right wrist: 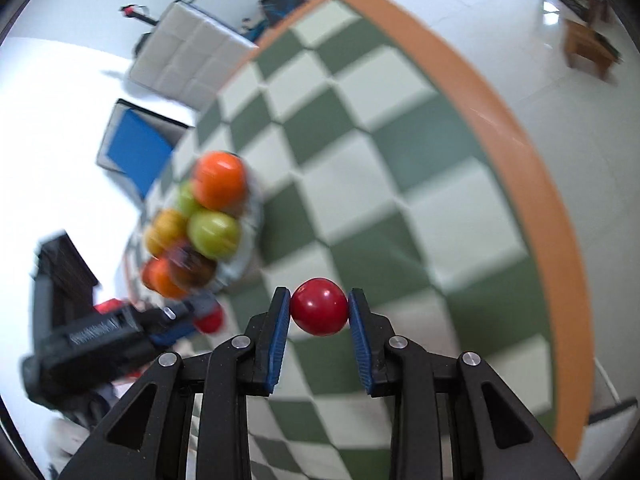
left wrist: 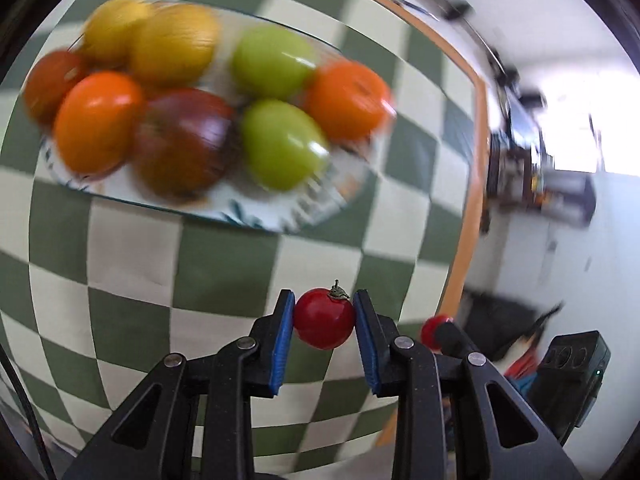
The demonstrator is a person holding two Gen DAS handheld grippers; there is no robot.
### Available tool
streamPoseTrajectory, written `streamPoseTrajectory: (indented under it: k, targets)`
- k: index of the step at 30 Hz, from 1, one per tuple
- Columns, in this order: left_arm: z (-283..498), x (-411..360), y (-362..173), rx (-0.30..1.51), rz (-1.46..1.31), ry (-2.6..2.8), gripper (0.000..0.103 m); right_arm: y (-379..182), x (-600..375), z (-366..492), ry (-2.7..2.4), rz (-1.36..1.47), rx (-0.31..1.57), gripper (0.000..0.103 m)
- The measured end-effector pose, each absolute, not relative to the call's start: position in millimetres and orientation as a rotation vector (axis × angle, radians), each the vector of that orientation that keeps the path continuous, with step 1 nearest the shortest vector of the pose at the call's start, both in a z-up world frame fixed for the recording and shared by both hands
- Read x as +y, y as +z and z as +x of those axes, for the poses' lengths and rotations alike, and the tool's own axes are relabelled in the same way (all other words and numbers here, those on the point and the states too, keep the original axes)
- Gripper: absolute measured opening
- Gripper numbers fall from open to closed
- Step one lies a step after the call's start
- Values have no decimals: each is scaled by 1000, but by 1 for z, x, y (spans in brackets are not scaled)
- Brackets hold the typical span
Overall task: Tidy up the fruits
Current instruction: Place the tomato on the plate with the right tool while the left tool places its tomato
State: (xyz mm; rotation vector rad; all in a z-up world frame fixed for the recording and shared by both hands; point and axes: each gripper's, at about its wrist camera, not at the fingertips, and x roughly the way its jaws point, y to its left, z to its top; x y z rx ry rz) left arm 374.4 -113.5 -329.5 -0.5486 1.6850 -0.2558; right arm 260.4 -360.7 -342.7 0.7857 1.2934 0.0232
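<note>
My left gripper (left wrist: 325, 316) is shut on a small red tomato (left wrist: 324, 319) with a green stem, held above the checkered table. A patterned plate (left wrist: 256, 210) ahead carries several fruits: yellow, orange, dark red and green ones, all blurred. My right gripper (right wrist: 319, 307) is shut on a second red tomato (right wrist: 319, 307) with no stem showing. In the right wrist view the plate of fruits (right wrist: 208, 224) lies to the left, and the left gripper (right wrist: 200, 314) shows below it with its tomato. The right gripper's tomato (left wrist: 430, 328) peeks in at the right of the left wrist view.
A green-and-cream checkered cloth (right wrist: 360, 160) with an orange border (right wrist: 532, 184) covers the round table. Beyond the edge are a white floor, a blue-seated chair (right wrist: 136, 152), a white padded seat (right wrist: 188, 52) and a wooden stool (right wrist: 592, 48).
</note>
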Motion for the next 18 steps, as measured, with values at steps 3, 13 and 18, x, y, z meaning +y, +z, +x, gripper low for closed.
streamPoseTrajectory:
  k: [3,13,18]
  targets:
    - [385,-90,-342,1699,-730,-193,27,-345,-338,310,107,764,1309,32]
    - [396,-68,-367,1706,-964,-80,28,-378,-295,384,186,629,1429,32]
    - [396,-68,-373,1702,-991,-63,29,-386,-288,392,199,609,1454,33]
